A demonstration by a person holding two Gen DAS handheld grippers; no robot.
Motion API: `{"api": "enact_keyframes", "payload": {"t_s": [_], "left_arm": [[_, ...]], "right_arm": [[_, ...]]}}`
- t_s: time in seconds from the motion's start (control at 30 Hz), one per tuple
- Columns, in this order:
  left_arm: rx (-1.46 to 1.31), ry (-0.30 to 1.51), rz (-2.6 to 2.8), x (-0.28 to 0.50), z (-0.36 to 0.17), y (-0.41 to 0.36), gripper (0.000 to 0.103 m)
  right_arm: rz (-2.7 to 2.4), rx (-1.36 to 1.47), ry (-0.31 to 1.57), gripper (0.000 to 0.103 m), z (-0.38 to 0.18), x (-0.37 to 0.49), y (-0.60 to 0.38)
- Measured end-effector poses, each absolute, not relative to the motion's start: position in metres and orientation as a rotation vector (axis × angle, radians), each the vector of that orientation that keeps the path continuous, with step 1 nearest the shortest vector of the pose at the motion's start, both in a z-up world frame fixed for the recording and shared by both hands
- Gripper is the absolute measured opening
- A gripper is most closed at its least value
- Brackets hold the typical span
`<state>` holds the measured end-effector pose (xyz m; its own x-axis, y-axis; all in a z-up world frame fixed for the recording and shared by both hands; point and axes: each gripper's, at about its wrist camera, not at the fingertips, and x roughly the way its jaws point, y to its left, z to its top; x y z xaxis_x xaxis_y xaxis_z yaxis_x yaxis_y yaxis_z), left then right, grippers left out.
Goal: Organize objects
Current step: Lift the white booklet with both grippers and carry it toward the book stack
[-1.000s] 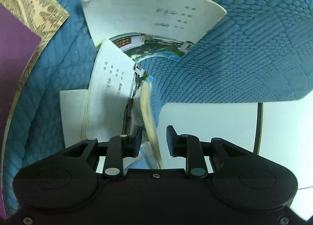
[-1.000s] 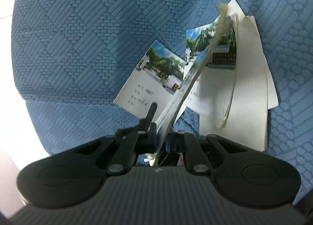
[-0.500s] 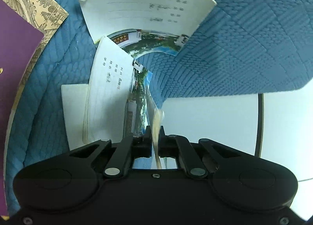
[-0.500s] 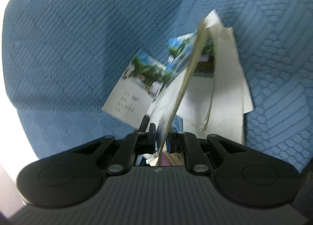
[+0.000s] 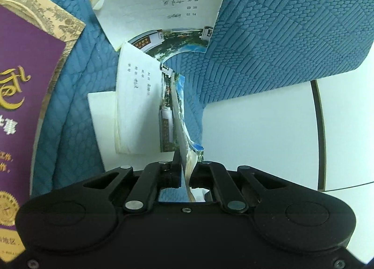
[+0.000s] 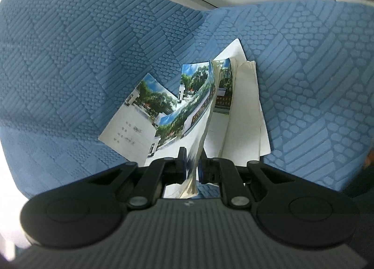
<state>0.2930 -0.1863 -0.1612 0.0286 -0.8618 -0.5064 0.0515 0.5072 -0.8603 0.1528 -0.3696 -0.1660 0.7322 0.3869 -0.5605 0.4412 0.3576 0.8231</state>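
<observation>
Several thin booklets with photo covers lie and stand on a blue quilted mat (image 5: 268, 35). In the left wrist view my left gripper (image 5: 184, 172) is shut on the lower edge of one booklet (image 5: 180, 114), which rises edge-on from the jaws. A second booklet (image 5: 138, 105) leans beside it, and a third booklet (image 5: 163, 16) lies curled farther off. In the right wrist view my right gripper (image 6: 194, 167) is shut on the edge of a bent photo-cover booklet (image 6: 201, 110). I cannot tell whether both grippers hold the same booklet.
A purple book with a gold patterned border (image 5: 23, 105) lies at the left on the mat. A white sheet (image 5: 102, 124) sits under the leaning booklet. White tabletop (image 5: 257, 133) borders the mat. In the right wrist view another booklet (image 6: 138, 119) and loose white pages (image 6: 245, 110) rest on the mat (image 6: 81, 58).
My left gripper went from open around a booklet's edge to shut on it, then rose a little with it. The right gripper stayed shut on its booklet and drifted slightly.
</observation>
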Motion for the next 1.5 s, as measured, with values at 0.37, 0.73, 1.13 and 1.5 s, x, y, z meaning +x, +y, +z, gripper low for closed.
{"api": "enact_keyframes", "payload": {"t_s": [0.37,0.73,1.13,1.5], "left_arm": [[-0.771,1.389,-0.782,0.275,-0.154,-0.164,0.007],[-0.759,1.322,-0.751,0.260,-0.109,-0.112,0.009],[-0.732,1.184,-0.764,0.265,-0.036,-0.047,0.010],[-0.648,1.039,-0.728,0.252,-0.015,0.022,0.010]], "right_arm": [[0.020,1.083,0.859,0.012,-0.142,0.156,-0.361],[0.158,0.914,0.924,0.012,-0.087,0.160,-0.328],[0.311,0.819,0.928,0.013,-0.029,0.162,-0.276],[0.470,0.694,0.913,0.013,-0.015,0.152,-0.214]]}}
